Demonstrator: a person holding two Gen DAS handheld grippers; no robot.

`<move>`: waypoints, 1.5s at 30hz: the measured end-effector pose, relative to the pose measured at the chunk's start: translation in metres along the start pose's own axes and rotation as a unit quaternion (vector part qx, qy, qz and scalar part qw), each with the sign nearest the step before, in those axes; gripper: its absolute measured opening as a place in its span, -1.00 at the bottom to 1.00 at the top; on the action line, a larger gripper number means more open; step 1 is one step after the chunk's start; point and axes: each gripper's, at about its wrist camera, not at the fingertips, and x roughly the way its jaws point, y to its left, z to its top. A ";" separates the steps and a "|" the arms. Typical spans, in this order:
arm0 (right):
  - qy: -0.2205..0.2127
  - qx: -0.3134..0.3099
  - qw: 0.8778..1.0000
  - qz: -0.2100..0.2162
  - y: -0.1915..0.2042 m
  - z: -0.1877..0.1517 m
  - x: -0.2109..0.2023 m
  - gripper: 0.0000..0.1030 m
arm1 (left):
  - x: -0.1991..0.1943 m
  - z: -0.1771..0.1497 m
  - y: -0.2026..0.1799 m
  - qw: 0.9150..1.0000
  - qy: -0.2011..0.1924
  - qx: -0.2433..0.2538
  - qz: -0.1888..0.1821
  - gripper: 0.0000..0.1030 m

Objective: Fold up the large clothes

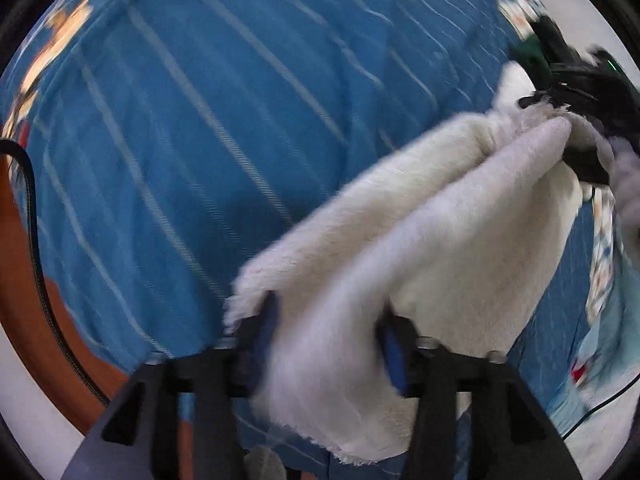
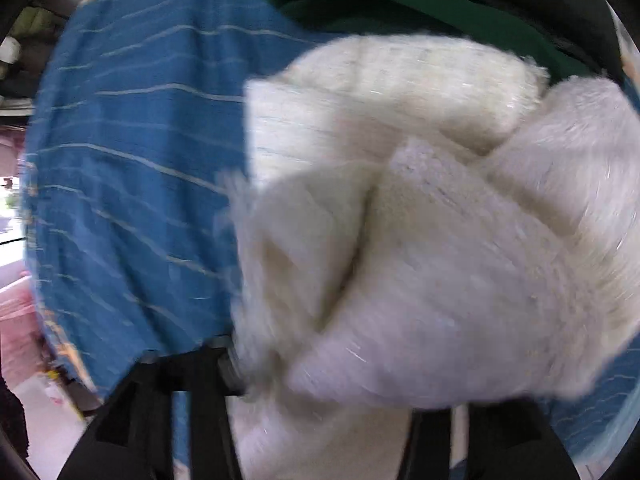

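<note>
A fluffy cream-white garment is held up above a blue striped bedspread. My left gripper is shut on one end of it, with the cloth bunched between its blue-padded fingers. The garment stretches up and to the right to my right gripper, which grips its other end. In the right wrist view the bunched white garment fills the frame and hides the right gripper's fingertips; it sits between the black finger bases.
The blue striped bedspread covers the bed. Its patterned border runs along the far edge. A brown wooden frame and a black cable are at the left. A dark green cloth lies beyond the garment.
</note>
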 end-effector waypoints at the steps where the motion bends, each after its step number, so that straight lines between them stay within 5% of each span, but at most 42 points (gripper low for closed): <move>1: -0.002 -0.006 0.999 0.044 -0.003 -0.002 -0.010 0.30 | -0.005 -0.001 0.008 1.000 -0.007 -0.010 0.001 0.03; 5: -0.002 -0.023 0.973 0.229 -0.041 -0.017 -0.054 0.30 | -0.020 -0.005 0.029 0.999 -0.018 -0.031 0.013 0.35; 6: -0.011 -0.017 0.970 0.243 -0.056 -0.021 -0.064 0.30 | -0.021 -0.007 0.029 0.999 -0.023 -0.031 0.021 0.36; 12: -0.105 0.074 0.982 0.140 -0.218 -0.039 -0.102 0.30 | 0.007 -0.002 0.013 0.996 -0.048 -0.019 0.078 0.39; 16: -0.066 0.100 0.970 0.211 -0.291 -0.019 -0.045 0.30 | 0.029 0.000 0.005 0.992 -0.058 -0.012 0.110 0.44; 20: -0.038 0.096 0.936 0.338 -0.298 0.004 0.016 0.43 | 0.035 0.005 0.002 0.991 -0.056 -0.010 0.121 0.47; 22: -0.061 0.079 0.930 0.353 -0.291 0.009 0.021 0.41 | 0.038 0.010 -0.002 0.989 -0.056 0.001 0.134 0.51; 23: -0.078 0.073 0.930 0.352 -0.290 0.008 0.018 0.33 | 0.041 0.014 -0.009 0.988 -0.058 0.006 0.141 0.51; 24: -0.088 0.073 0.929 0.351 -0.289 0.006 0.015 -0.13 | 0.043 0.019 -0.014 0.987 -0.062 0.010 0.148 0.51; 26: -0.105 0.091 0.925 0.355 -0.300 -0.007 0.005 -0.29 | 0.040 0.024 -0.027 0.981 -0.081 0.025 0.175 0.51; 30: -0.142 0.167 0.898 0.382 -0.344 -0.060 -0.032 -0.39 | 0.023 0.029 -0.046 0.972 -0.112 0.041 0.202 0.50; 36: -0.181 0.331 0.865 0.332 -0.433 -0.204 -0.078 -0.40 | -0.030 0.026 -0.049 0.973 -0.143 0.027 0.179 0.50; 41: -0.174 0.409 0.877 0.181 -0.497 -0.350 -0.094 -0.33 | -0.037 0.012 -0.060 0.973 -0.134 0.041 0.183 0.50; 43: -0.134 0.409 0.887 0.165 -0.499 -0.380 -0.069 -0.16 | -0.026 0.007 -0.072 0.970 -0.123 0.069 0.197 0.49; 45: -0.097 0.419 0.884 0.185 -0.519 -0.393 -0.053 -0.07 | -0.018 0.004 -0.082 0.972 -0.115 0.085 0.189 0.49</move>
